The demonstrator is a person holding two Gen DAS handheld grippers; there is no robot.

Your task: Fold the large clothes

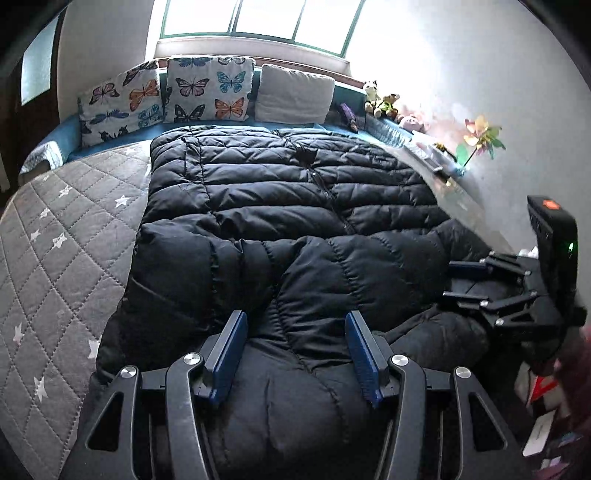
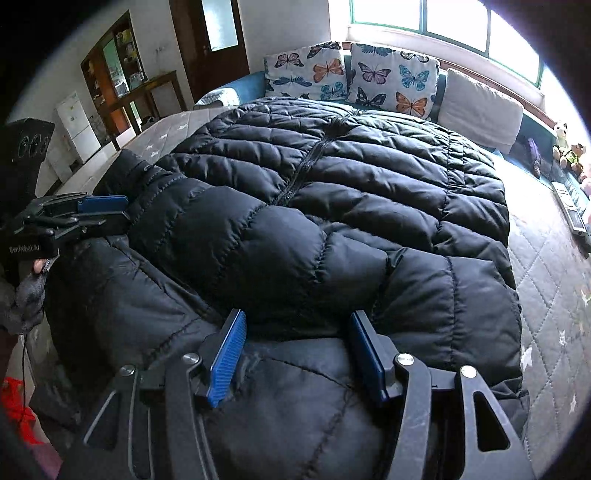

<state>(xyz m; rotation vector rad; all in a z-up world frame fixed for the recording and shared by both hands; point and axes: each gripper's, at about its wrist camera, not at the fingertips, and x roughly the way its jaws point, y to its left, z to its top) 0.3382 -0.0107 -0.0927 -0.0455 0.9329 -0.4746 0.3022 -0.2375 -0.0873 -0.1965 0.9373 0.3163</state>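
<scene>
Grey star-quilted bed (image 1: pixel 55 236) under a bright window (image 1: pixel 258 18), with a black puffer jacket (image 1: pixel 288 206) spread across it.

Left to right in the left wrist view: two butterfly cushions (image 1: pixel 166 92) and a plain cushion (image 1: pixel 291 94) line the headboard, then soft toys (image 1: pixel 384 101) and a paper pinwheel (image 1: pixel 480 138) stand along the wall ledge. Both sleeves are folded over the jacket's near end. Left gripper (image 1: pixel 295 354) hovers there with jaws parted, nothing between them. Right gripper (image 2: pixel 295 354) is likewise released over the padded fabric, gripping nothing. Beyond the bed's far side in the right wrist view stand a wooden shelf unit (image 2: pixel 118 62) holding small items and a dark door (image 2: pixel 218 40).
</scene>
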